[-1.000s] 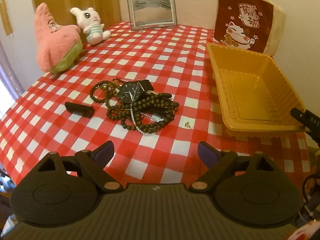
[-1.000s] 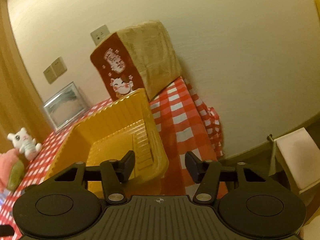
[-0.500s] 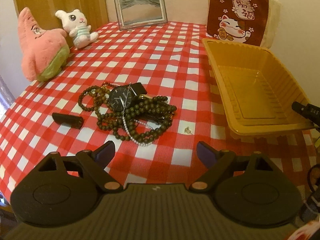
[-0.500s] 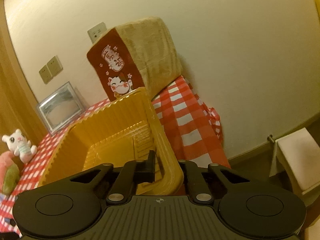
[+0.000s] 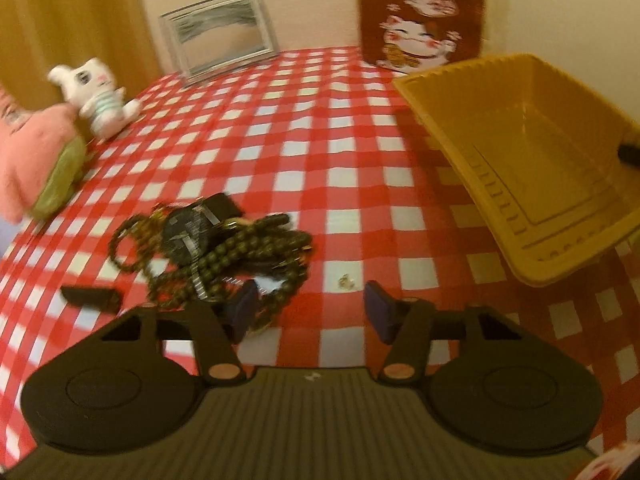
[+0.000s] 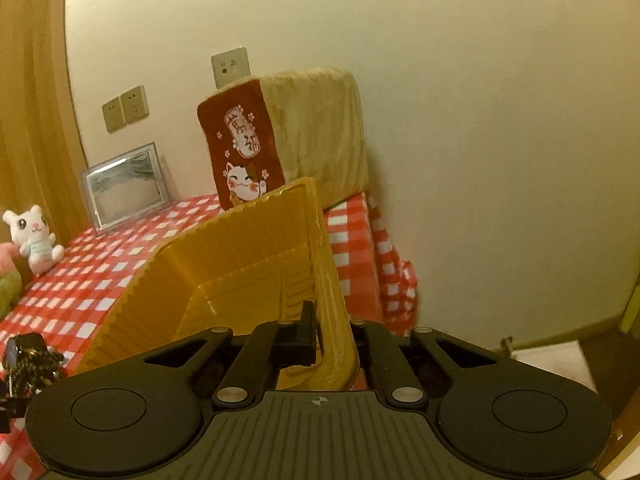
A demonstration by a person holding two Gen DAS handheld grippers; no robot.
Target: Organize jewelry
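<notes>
Ahead of my left gripper (image 5: 310, 312), slightly left, the jewelry pile (image 5: 216, 248) lies on the table (image 5: 320, 128). The tray (image 5: 532, 168) sits ahead to the right, its near wall clamped in my right gripper (image 6: 330, 336). Two plush toys (image 5: 96, 96) sit far left, a picture frame (image 5: 220, 34) and cushion (image 5: 420, 12) behind.

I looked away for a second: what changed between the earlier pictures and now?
The right gripper shut on the yellow tray rim and tipped it up. The left gripper, jaws closing on nothing yet, came down toward the bead pile. Beads, plush toys and frame stayed put.
</notes>
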